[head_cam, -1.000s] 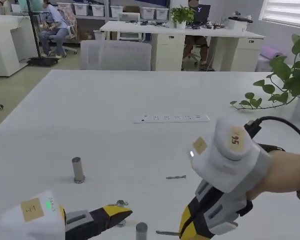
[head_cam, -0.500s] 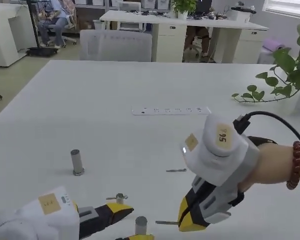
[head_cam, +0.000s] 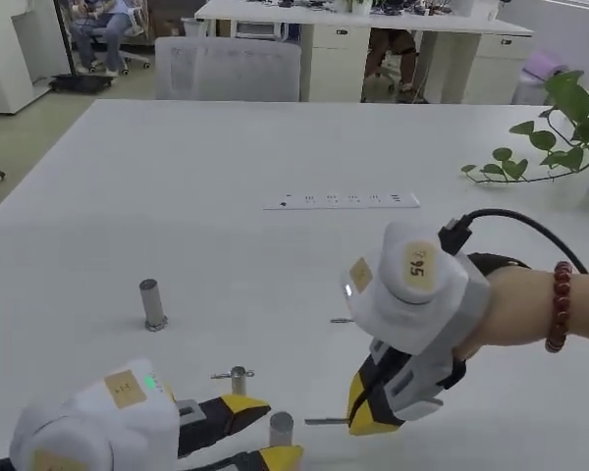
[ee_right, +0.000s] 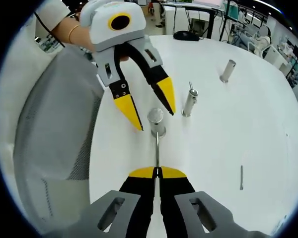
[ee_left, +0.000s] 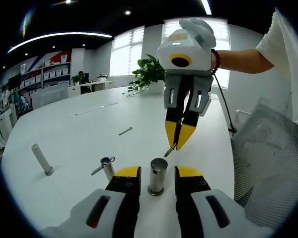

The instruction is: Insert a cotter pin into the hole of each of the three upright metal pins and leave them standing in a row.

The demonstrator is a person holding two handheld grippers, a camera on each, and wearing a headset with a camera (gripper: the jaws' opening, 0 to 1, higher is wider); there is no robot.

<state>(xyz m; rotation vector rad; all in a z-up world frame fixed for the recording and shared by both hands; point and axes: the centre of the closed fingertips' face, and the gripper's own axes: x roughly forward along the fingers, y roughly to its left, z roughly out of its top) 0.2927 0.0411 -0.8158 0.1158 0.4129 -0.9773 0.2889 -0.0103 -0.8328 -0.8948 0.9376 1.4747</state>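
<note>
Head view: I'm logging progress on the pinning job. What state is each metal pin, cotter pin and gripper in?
Far metal pin: upright, nothing through it.
Middle metal pin: upright, inserted cotter pin through it.
Near metal pin: upright, nothing through it.
Left gripper: open, fingers either side of Near metal pin.
Right gripper: shut on held cotter pin.
Loose cotter pin: lying flat on table.

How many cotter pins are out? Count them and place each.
3. One cotter pin is pinched in the right gripper; a second sits through the middle pin; a third lies loose on the table. Others could be hidden.
</note>
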